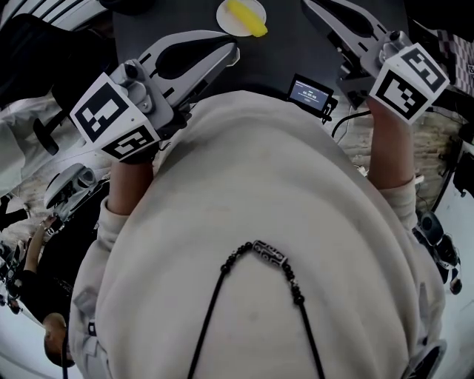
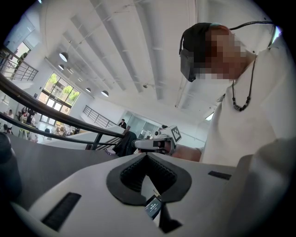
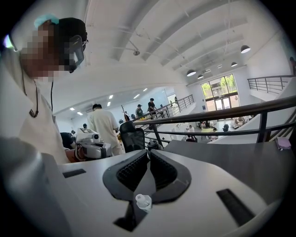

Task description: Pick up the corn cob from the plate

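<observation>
— Corn cob (image 1: 248,18) was pictured lying on the white plate (image 1: 224,20), far across the dark bench (image 1: 296,44).
— Left gripper (image 2: 147,155) and right gripper (image 3: 149,151) were held well apart from it, fingers pressed together on nothing.

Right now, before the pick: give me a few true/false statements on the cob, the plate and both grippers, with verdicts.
1. The corn cob lies on the white plate. True.
2. The left gripper holds the corn cob. False: its fingers are shut on nothing, and the cob is on the plate.
3. The right gripper has its fingers spread wide. False: they are shut, with nothing between them.
4. The plate stands on a dark table. True.
</observation>
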Demonstrator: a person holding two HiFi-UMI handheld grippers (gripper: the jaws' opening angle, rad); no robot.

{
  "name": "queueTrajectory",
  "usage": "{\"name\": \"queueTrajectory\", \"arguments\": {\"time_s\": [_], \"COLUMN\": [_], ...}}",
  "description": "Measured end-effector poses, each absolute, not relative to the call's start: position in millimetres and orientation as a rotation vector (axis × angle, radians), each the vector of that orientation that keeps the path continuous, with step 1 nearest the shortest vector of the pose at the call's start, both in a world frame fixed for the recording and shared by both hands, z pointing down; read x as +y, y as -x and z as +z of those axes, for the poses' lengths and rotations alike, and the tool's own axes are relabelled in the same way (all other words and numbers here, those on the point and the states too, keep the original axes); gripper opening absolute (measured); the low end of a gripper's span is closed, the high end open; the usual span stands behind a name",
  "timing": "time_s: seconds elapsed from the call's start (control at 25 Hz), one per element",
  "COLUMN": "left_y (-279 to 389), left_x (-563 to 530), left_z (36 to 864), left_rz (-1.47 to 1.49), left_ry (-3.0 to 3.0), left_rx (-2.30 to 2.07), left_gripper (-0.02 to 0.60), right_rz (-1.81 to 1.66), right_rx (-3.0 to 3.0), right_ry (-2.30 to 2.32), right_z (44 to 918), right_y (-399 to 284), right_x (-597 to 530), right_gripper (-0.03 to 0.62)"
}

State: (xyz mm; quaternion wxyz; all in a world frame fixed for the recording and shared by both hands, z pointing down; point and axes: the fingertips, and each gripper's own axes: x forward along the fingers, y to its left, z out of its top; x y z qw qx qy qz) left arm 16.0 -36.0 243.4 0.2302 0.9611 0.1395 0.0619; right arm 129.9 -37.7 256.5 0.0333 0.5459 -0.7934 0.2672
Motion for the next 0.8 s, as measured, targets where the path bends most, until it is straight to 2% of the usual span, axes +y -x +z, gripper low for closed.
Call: {"name": "queueTrajectory", "arguments": {"time_s": [0.44, 0.8], "left_y": [5, 18], "left_x": [-28, -34], "left_z": [239, 253], "left_rz": [0.141, 0.160], "left_ry": [-2.640, -2.619], "left_rx": [0.309, 0.191], "left_gripper": [0.005, 0.005], "right_rz": [0.826, 0.873], "right_rx": [-2.441, -2.480], "right_ry": [-1.627, -1.506], "right_z": [254, 271], "right_y": [-115, -103], "right_x": [-36, -57], "right_gripper": [0.023, 0.077]}}
